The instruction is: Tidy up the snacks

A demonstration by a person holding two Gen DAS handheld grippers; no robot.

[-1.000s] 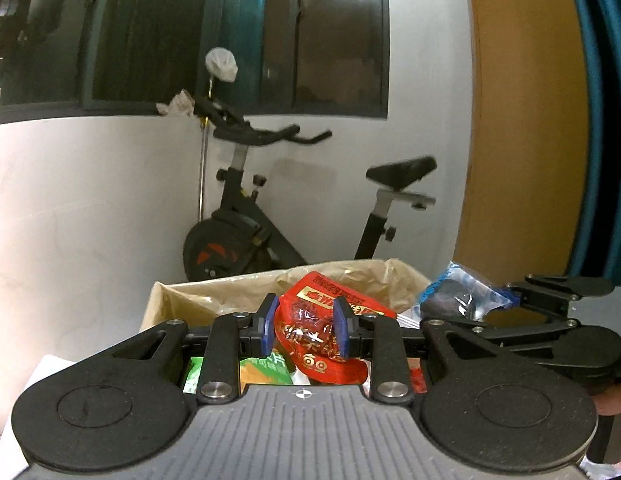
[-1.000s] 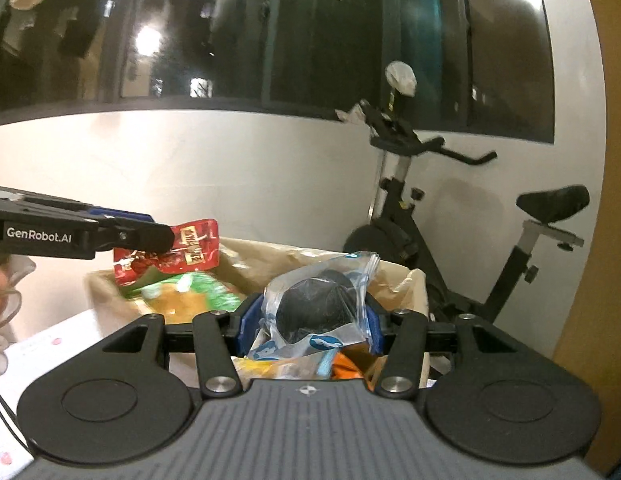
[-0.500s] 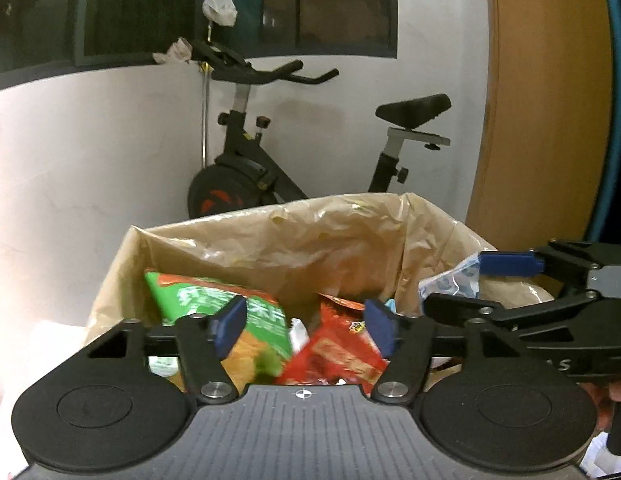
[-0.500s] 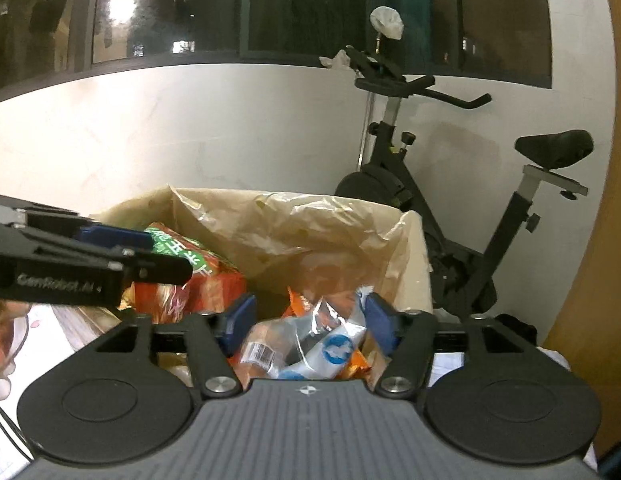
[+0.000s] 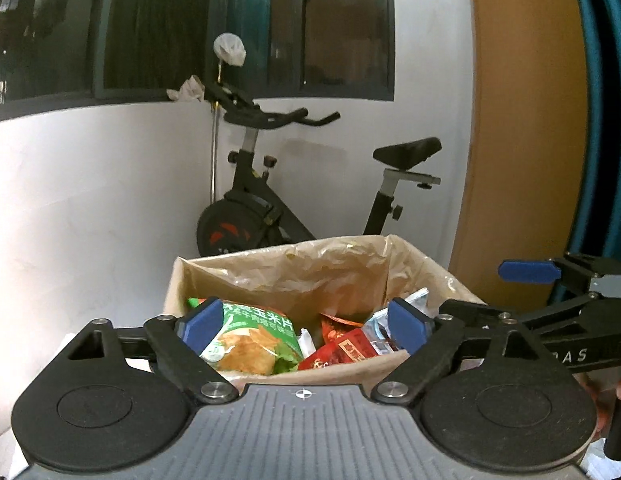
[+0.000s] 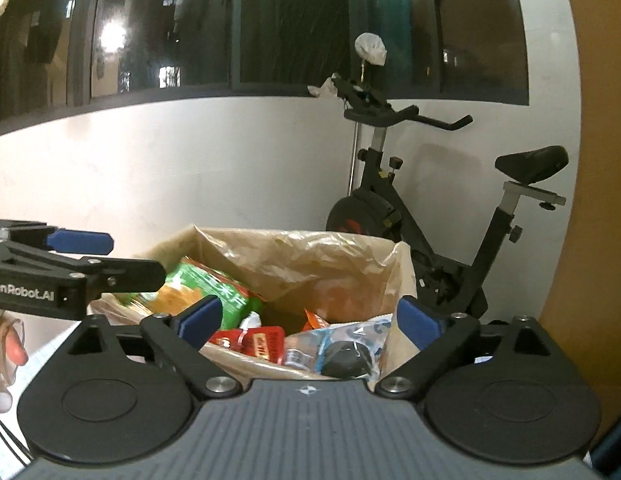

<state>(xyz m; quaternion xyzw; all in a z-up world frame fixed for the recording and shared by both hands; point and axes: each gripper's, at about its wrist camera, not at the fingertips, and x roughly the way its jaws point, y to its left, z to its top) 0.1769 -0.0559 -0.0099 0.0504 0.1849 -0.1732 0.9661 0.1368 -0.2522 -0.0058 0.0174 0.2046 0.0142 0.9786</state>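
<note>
A: Check your left hand-held gripper (image 5: 304, 326). Jaws are opening, nearly wide, and nothing sits between the pads. It hangs just short of the box (image 5: 390, 254).

B: And your right hand-held gripper (image 6: 308, 320)?

A: Same. Jaws opening, nothing gripped. You point it at the box's near edge.

B: Where are the snacks?

A: In the box, on its plastic liner. Green chip bag (image 5: 254, 338) lies at the left. Red pack (image 5: 346, 350) is in the middle. Clear bag (image 6: 342, 344) with something dark inside lies at the right, by the near wall. An orange wrapper shows behind them, mostly hidden.

B: How far along are you?

A: Judging by this, those snacks are already stowed and both grippers are free. What's left you can't tell: the surface around the box is mostly out of view, so any loose snacks there don't show.

B: Anything else?

A: Exercise bike (image 5: 270, 208) stands behind the box, against the wall.
</note>
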